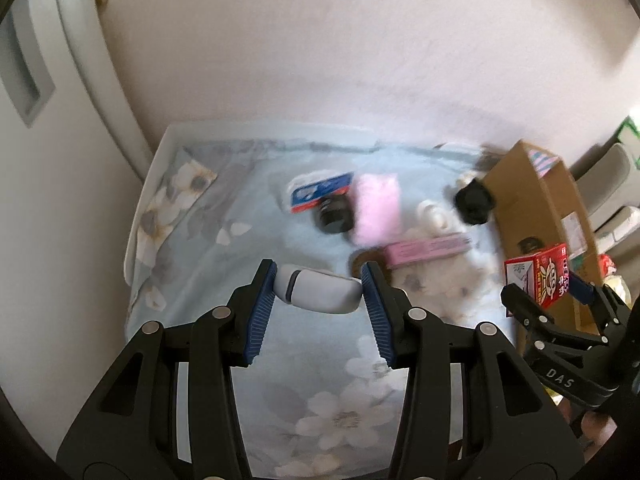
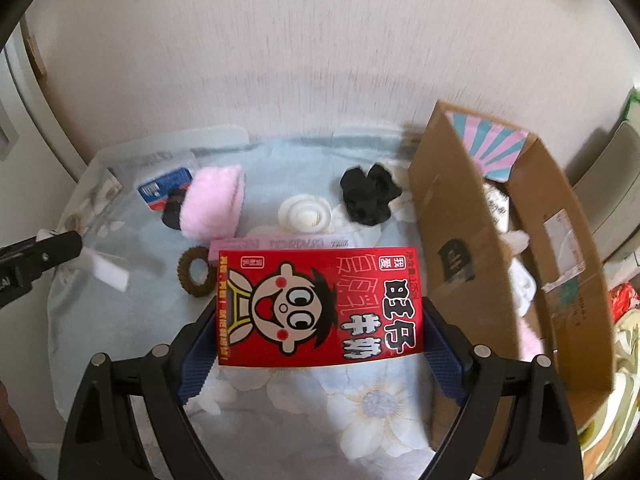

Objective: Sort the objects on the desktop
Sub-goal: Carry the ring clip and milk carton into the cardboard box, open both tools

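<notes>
On the cloth (image 2: 120,320): one scrunchie (image 2: 370,194), one ring (image 2: 192,270).

On the red milk carton (image 2: 318,306) clamped in my right gripper (image 2: 320,320) I read the big characters 旺仔 and 牛奶, lying sideways beside a cartoon face. A small box near its top edge holds 我爱; the fine print around it is too small for me to make out. From my left wrist view the same carton (image 1: 538,278) shows only unreadable characters. The black body of the right gripper (image 1: 560,374) carries the white letters DAS. The cardboard box (image 2: 452,240) has a dark logo and a white shipping label, both blurred. The blue-and-red card (image 1: 320,192) bears print I cannot read
</notes>
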A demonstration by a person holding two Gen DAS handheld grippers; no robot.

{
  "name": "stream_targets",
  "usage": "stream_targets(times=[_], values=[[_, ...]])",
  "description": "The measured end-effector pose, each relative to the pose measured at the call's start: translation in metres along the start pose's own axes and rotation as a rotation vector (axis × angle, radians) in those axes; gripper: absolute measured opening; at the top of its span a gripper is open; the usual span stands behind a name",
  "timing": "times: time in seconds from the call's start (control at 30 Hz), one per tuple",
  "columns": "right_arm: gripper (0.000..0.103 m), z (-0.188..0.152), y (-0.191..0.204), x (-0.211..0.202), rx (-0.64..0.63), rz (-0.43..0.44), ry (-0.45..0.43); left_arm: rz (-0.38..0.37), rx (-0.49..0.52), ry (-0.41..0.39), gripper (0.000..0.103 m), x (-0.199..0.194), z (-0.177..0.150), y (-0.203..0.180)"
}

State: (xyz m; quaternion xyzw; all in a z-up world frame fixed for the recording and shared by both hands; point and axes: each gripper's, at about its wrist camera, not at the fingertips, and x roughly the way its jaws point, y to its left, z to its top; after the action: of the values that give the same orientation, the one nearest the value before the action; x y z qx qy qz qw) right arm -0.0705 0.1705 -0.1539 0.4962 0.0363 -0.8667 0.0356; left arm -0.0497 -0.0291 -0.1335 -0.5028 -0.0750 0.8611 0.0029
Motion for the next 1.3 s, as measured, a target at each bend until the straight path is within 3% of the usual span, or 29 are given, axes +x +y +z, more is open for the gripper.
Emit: stream_targets(times=[0.2,0.47,0.73,0.87,1.03,1.3], values=[[0.088,0.019,-0.032,-0.045,0.055,0.007,-0.078,-0.048,0.071,-0.079,0.041,-0.032,0.026,-0.044],[0.088,0.013,-0.109,-0.093,0.175,-0.089,-0.156,-0.167,0.219,-0.147,0.041,-0.046,0.057,-0.137],[0.088,-0.013,-0.17,-0.101,0.246,-0.159,-0.126,-0.298,0.379,-0.17,0.041,-0.044,0.075,-0.246],[0.088,-0.025,-0.185,-0.097,0.219,-0.172,-0.104,-0.346,0.422,-0.129,0.041,-0.024,0.077,-0.29],[0.088,-0.034,-0.193,-0.082,0.186,-0.149,-0.073,-0.33,0.435,-0.061,0.041,0.011,0.071,-0.32],[0.088,-0.048,-0.185,-0.054,0.127,-0.078,-0.036,-0.238,0.474,0.017,0.041,0.059,0.053,-0.342]])
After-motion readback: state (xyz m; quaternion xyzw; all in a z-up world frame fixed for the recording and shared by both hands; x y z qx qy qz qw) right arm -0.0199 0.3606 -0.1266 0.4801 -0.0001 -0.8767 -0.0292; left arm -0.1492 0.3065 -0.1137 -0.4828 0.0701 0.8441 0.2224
